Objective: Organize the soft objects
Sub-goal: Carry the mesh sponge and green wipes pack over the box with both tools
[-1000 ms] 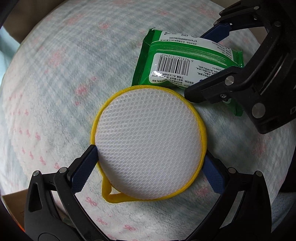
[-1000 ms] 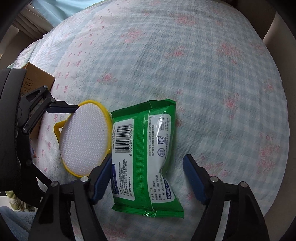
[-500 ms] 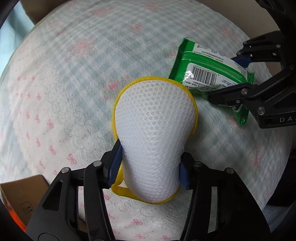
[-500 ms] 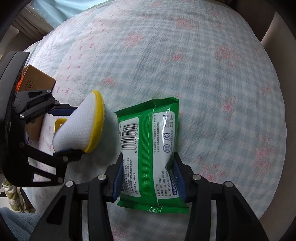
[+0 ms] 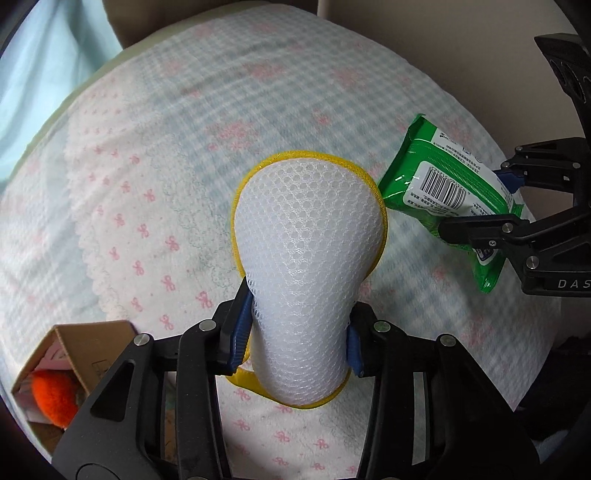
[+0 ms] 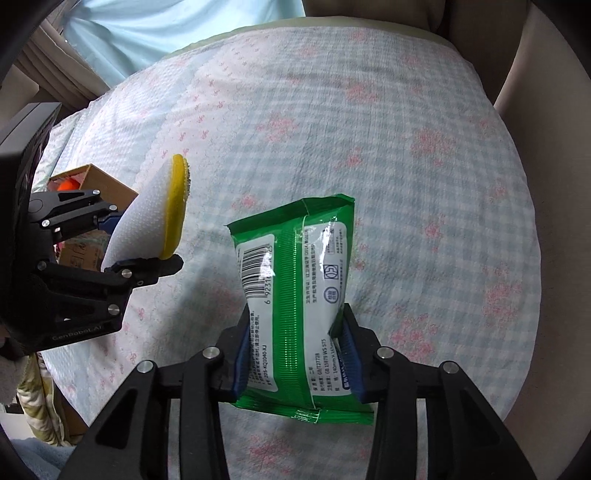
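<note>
Above the middle of the checked blue-and-white bedspread with pink flowers (image 6: 406,155), the left gripper (image 5: 299,339) pinches the round white mesh sponge with yellow trim (image 5: 306,243), squeezed narrow between its blue pads. Just beside it, the right gripper (image 6: 295,354) clamps the green plastic pack of wipes (image 6: 295,288). At the bedspread's left edge sits an open brown cardboard box (image 5: 85,347) holding an orange fuzzy thing (image 5: 55,398). Pale blue curtain (image 6: 177,26) hangs beyond the far edge.

White mesh round sponge (image 5: 308,258) yellow-edged; green-white plastic wipes pack (image 6: 295,295); pale blue-checked quilt (image 6: 406,147) with pink bows; orange plush (image 5: 53,398) near left.
</note>
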Demonstrator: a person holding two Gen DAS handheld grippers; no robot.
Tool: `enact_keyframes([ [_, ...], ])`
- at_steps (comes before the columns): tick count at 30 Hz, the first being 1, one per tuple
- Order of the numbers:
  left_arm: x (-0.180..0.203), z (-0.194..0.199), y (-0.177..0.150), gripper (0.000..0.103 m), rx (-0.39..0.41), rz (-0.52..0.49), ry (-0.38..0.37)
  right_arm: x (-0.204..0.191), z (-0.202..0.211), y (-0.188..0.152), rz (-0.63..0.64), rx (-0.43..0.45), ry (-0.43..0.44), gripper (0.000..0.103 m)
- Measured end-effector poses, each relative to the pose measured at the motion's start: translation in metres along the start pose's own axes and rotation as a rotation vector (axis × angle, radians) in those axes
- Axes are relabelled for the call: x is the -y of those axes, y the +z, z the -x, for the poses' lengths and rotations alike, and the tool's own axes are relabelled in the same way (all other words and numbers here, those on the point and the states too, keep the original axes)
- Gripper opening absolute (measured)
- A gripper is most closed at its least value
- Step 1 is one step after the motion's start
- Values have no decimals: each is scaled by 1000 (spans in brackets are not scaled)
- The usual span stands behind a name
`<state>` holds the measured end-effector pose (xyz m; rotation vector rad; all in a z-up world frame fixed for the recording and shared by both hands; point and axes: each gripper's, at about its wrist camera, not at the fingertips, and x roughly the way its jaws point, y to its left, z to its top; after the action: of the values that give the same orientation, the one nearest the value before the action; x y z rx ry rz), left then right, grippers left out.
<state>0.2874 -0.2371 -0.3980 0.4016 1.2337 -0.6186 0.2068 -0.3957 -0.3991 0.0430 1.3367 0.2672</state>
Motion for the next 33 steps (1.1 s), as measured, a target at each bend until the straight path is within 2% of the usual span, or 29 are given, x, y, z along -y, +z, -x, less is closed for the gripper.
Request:
enact_keyframes([
  [9,14,113,-19,38,127,98,70,-46,91,2,10,116,-15,39],
  [15,4,201,-39,38,217,180,131,-87,157,11,48,185,-26,39],
  [20,-15,251,-65,38,269,240,181,-127,192,21,85,235,-13,39],
  [28,-64,286,-126,38,290,343,214,-203,203,29,156,268,15,39],
  [33,-110,295,-169,38,276,398,208,-250,193,36,121,262,51,39],
])
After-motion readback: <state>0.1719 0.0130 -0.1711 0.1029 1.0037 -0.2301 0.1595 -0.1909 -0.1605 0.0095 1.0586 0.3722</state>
